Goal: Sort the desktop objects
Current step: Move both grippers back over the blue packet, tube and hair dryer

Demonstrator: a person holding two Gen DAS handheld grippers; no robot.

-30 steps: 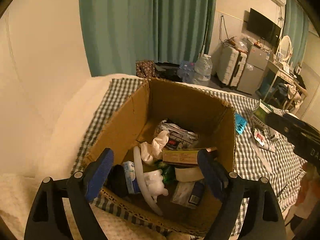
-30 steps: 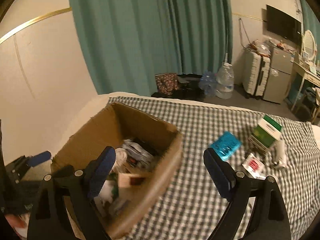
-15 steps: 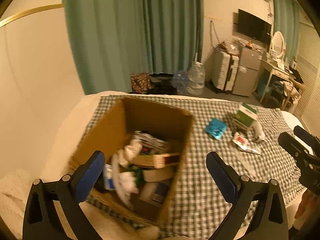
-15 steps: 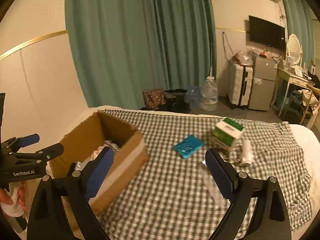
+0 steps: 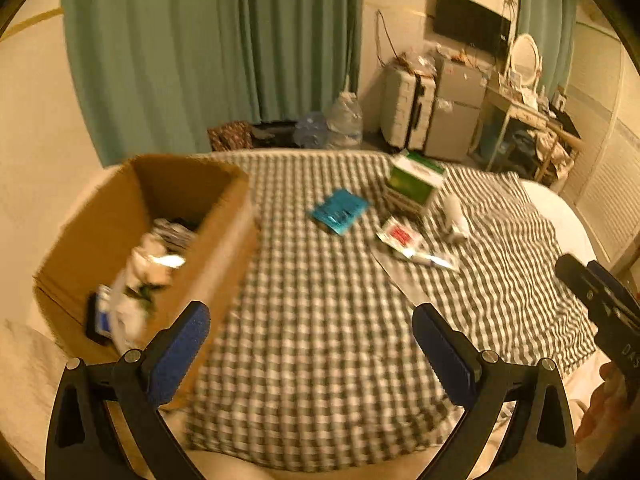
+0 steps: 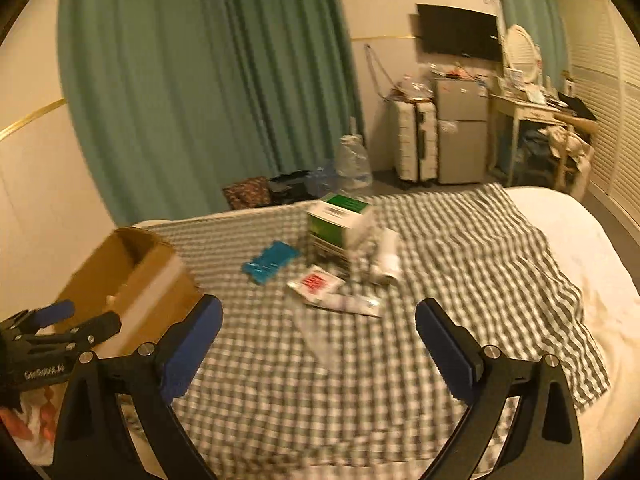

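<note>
A brown cardboard box (image 5: 104,236) (image 6: 132,276) holding several packets stands at the left of the checked cloth (image 5: 320,320) (image 6: 480,248). Further back on the cloth lie a blue packet (image 5: 339,211) (image 6: 270,262), a green and white carton (image 5: 414,182) (image 6: 338,220), a white bottle (image 5: 456,218) (image 6: 386,258), a red-printed sachet (image 5: 398,236) (image 6: 316,282) and a white tube (image 6: 352,304). My left gripper (image 5: 310,346) is open and empty over bare cloth beside the box. My right gripper (image 6: 318,340) is empty, its jaws opening, short of the tube.
The cloth covers a white bed (image 6: 580,264). Beyond it hang green curtains (image 5: 208,52), with bags and water bottles (image 6: 352,164) on the floor, a suitcase (image 6: 412,144), a small fridge (image 6: 462,132) and a cluttered desk (image 6: 540,112) at the right.
Both grippers have swung right, away from the box and toward the loose items on the cloth. The left jaws have widened; the box now sits at the left of both views.
</note>
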